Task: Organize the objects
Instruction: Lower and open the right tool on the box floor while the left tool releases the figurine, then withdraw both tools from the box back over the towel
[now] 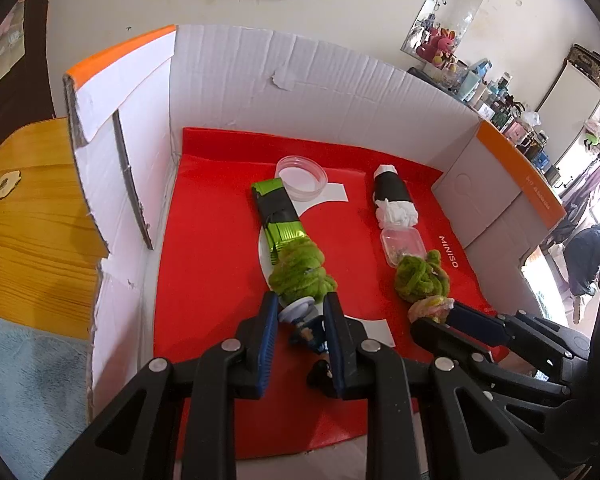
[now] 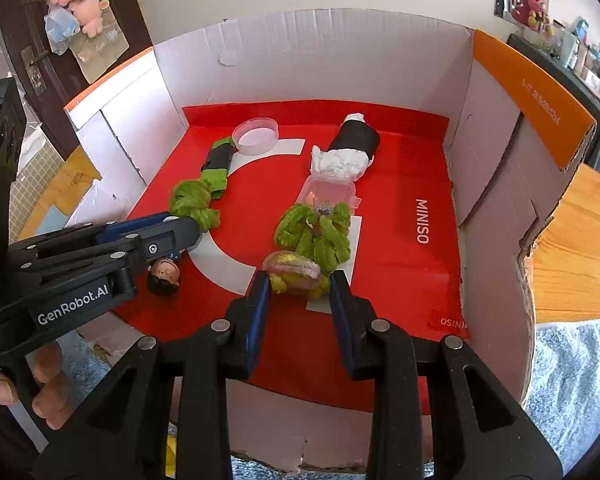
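The left hand-held gripper [image 1: 300, 316] fills the foreground of its own view, its blue-padded jaws set around a small toy figure [image 1: 312, 332] with a pale round cap; whether the pads press on it cannot be told. In the right wrist view the figure's dark-haired head [image 2: 163, 276] shows just below that gripper's body, which bears the white lettering "GenRobot.AI". The right hand-held gripper [image 2: 300, 284] has its jaws apart on either side of a pink-and-yellow yarn bundle [image 2: 294, 270], the pads close to it, with contact unclear.

Everything lies on a red sheet [image 1: 208, 240] lining a white cardboard box [image 1: 320, 80] with orange-edged flaps. The sheet reads "MINISO" in white, to the right of the right gripper.

Just beyond the left gripper's tips sits a green yarn ball [image 1: 300, 272], touching the end of a shiny green packet with a black band [image 1: 278, 212]; past that rests a clear round lid [image 1: 301, 176]. Ahead of the right gripper lies a second green yarn clump [image 2: 314, 232], then a clear plastic case [image 2: 330, 192], then a black-wrapped roll with white paper ends [image 2: 350, 148].

One orange flap to the right carries small printing too blurred to read. The box stands on a wooden surface [image 1: 32, 208].
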{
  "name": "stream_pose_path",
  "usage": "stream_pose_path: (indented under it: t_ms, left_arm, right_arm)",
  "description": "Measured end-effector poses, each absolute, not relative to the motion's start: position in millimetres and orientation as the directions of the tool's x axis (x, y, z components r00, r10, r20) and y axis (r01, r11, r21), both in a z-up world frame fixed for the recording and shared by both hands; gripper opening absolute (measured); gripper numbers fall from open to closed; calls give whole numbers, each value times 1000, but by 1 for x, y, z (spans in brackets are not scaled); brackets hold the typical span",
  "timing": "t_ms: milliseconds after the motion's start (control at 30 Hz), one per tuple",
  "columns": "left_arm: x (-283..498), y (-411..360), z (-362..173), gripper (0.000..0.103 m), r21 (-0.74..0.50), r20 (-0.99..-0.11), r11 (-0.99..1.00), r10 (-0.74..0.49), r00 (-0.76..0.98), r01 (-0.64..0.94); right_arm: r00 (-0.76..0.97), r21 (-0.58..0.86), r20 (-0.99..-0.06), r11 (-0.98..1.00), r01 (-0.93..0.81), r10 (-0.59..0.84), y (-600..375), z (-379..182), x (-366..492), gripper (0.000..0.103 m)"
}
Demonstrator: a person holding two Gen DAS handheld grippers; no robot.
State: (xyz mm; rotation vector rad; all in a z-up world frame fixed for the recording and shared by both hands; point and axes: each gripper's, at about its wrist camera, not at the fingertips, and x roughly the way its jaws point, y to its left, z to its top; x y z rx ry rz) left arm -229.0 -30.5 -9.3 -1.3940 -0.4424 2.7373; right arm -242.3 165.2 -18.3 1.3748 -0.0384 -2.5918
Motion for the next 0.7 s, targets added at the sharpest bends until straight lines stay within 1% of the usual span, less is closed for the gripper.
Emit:
stream_pose_path:
  t_ms: [367,433,533,567,600,633,700]
  left_arm:
    - [-227,-30,-6,25,-258,-786,-961,148,-600,100]
    - [-226,-30,-6,31,-255,-787,-962,145,-600,102]
    - [-224,-31,-4,36,-252,-784,-962,140,-605,104]
    - [-223,-31,-3,37,-253,-782,-962,140,-607,104]
    - [-223,-31,-2,38,-254,-780,-962,140,-610,104]
    - [-222,-31,-2,38,-254,-780,-962,139,-611,104]
    - [-221,-31,0,38,-254,-778,-962,140,-613,103]
  right_arm:
    - [-544,115,-816,-978,175,-194,163,-18,-240,30]
    - [-545,114,-816,-978,175,-193,163,-18,-240,30]
    - [-544,114,-817,-978,176,-193,164,-18,-239,31]
    - [-545,113,-816,-978,175,-192,163,-18,-239,39]
    - [-547,113,-815,-978,175,-192,163,-18,-238,54]
    - [-550,113,-813,-978,173,-191,163,-17,-237,59]
    - [-561,109,-806,-979,172,-189,163,-15,-234,60]
